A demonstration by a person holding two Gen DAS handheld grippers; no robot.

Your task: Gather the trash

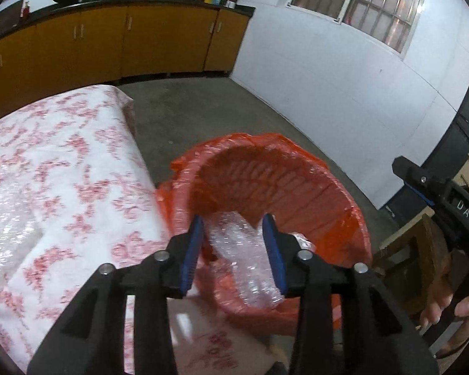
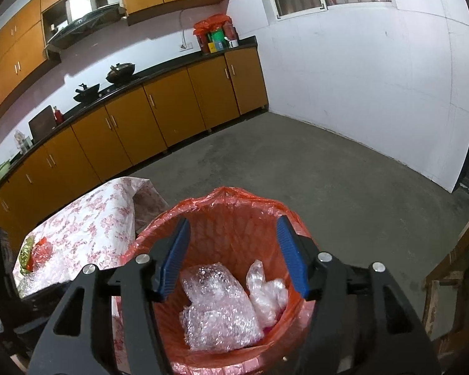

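Note:
A trash bin lined with a red plastic bag (image 1: 297,184) stands on the floor beside the table; it also shows in the right wrist view (image 2: 231,218). Bubble wrap (image 2: 215,309) and a clear plastic wad (image 2: 265,293) lie inside it. My left gripper (image 1: 233,231) is open above the bin's near rim, with bubble wrap (image 1: 244,265) showing between its fingers, not gripped. My right gripper (image 2: 233,237) is open and empty over the bin. More trash, a red and green wrapper pile (image 2: 34,253), lies on the table.
The table with a red-flowered cloth (image 1: 62,172) is left of the bin. A wooden chair frame (image 1: 412,250) stands right of it. Orange cabinets (image 2: 140,125) line the far wall. Bare concrete floor (image 2: 328,172) lies beyond the bin.

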